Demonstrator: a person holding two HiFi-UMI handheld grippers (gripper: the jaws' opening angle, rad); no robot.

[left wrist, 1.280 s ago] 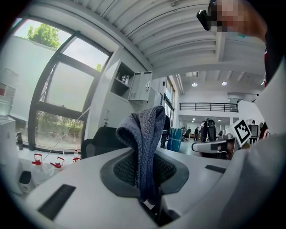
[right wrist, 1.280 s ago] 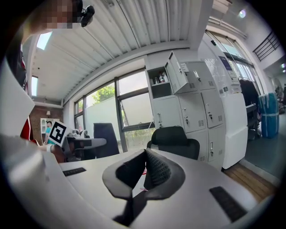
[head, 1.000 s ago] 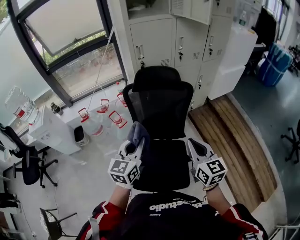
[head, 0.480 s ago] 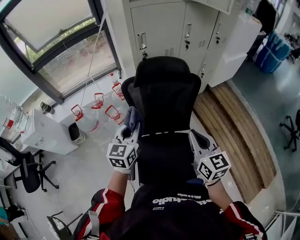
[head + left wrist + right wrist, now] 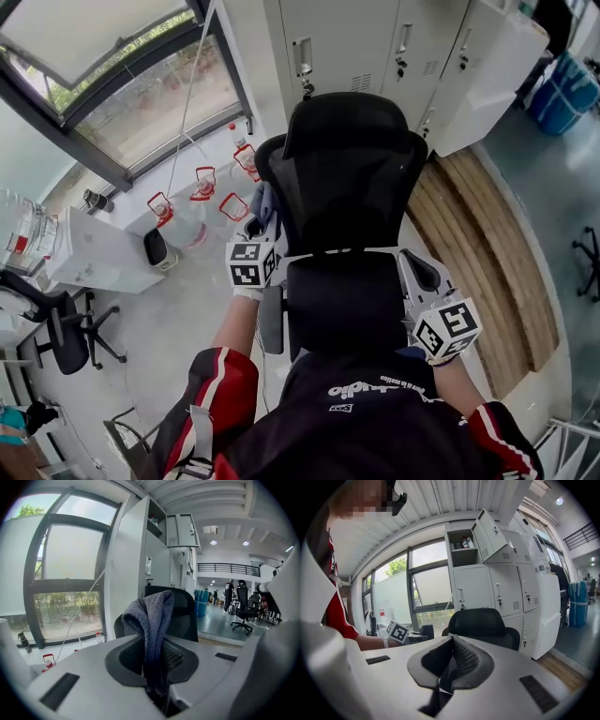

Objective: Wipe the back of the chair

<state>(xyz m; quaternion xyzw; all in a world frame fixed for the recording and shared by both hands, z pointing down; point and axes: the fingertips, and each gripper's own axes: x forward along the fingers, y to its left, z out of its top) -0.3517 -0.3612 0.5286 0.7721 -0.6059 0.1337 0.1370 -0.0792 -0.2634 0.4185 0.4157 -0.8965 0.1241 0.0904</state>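
- At the left edge of the black mesh office chair [image 5: 345, 178] backrest, the left tongs [image 5: 265, 227] are clamped tight on a grey-blue knitted cloth [image 5: 262, 200]. From the head view I can't tell whether the cloth touches the frame or sits just beside it.
- Left gripper view: the tongs [image 5: 155, 670] pinch the cloth [image 5: 152, 620] at its lower end. The rest stands up and folds over above the tips, with the chair behind.
- Right tongs [image 5: 419, 277] sit low by the seat's right side. In the right gripper view they [image 5: 451, 660] are closed pad to pad, nothing between.
- Handling, my read: the cloth is soft, light and limp, and will bunch and drag rather than lie flat. I'd press the folded bulk onto the mesh, not the tips. The hold looks deep enough.
- The mesh likely gives under pressure; the frame rim is the stiff part. The chair probably swivels or rolls if shoved, so light strokes, or brace the seat edge with the right tongs.
- Containers:
  - Clear plastic jugs with red handles [image 5: 201, 192] stand on the floor [image 5: 187, 319] left of the chair. Fill level isn't readable.
  - A small dark bin [image 5: 156, 248] is near them, contents not visible.
  - White metal lockers [image 5: 375, 37] stand behind the chair. In the right gripper view one upper compartment [image 5: 464, 543] is open, holding small items I can't identify.
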